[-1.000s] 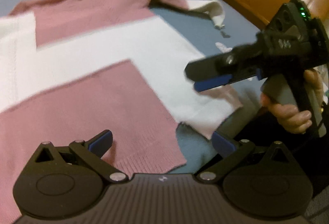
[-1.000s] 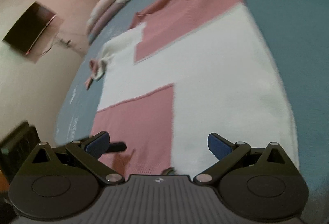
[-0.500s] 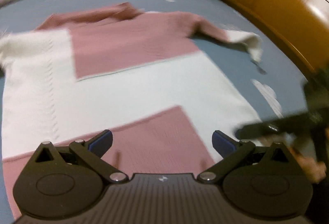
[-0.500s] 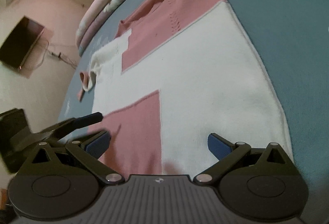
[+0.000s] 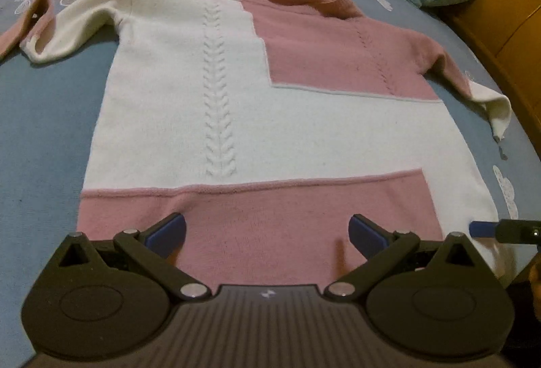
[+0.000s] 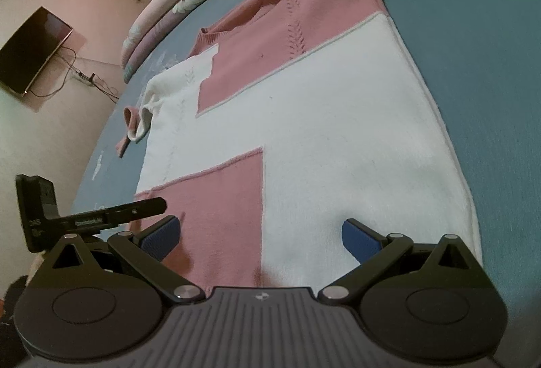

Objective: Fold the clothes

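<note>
You held the left gripper (image 5: 267, 229) and right gripper (image 6: 258, 232) spread apart, empty, over the hem at frame bottom; sweater (image 5: 304, 128) lay flat on bedspread (image 5: 40, 117).

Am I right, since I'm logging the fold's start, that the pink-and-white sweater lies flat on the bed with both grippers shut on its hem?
Not quite. The left wrist view shows the left gripper open above the hem; the right wrist view shows the right gripper open too. The sweater does lie flat on the bed.
</note>
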The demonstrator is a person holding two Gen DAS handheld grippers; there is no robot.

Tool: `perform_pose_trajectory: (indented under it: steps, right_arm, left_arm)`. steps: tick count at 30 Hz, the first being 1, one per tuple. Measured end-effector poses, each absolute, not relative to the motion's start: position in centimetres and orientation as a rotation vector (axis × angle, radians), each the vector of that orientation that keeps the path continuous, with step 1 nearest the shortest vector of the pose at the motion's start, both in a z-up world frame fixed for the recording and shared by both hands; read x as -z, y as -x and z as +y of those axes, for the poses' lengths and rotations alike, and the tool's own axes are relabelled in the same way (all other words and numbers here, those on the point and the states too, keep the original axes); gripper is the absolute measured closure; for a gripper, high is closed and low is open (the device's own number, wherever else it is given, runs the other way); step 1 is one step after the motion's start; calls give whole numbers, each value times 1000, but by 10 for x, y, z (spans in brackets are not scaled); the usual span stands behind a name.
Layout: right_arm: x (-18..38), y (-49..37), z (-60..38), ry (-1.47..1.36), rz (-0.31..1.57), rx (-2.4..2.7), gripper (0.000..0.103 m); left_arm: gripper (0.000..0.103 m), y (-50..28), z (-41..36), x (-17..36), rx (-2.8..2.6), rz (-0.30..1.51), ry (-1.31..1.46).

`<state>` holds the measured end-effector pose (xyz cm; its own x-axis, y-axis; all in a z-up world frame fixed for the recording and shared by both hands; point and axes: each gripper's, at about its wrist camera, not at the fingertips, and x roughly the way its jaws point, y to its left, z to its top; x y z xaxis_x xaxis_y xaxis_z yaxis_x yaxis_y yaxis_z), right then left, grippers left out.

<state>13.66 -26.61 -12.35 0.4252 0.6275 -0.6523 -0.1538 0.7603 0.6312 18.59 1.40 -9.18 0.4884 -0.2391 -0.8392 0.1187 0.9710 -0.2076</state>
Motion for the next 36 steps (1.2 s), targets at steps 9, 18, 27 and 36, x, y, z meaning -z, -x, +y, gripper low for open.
perform_pose_trajectory:
  steps: [9, 18, 27, 36]
  right_arm:
    - [120, -131, -261, -443, 1010, -522, 0]
    - [119, -131, -262, -443, 1017, -521, 0]
    - [119, -129, -258, -419, 1013, -515, 0]
    - [119, -120, -248, -326, 976, -499, 0]
  left_arm:
    - [1, -176, -46, 92, 373, 969, 49]
    - [1, -183, -25, 109, 232, 1072, 50]
    - [1, -195, 19, 103, 30, 1097, 43]
    - [1, -206, 47, 71, 2, 963, 141]
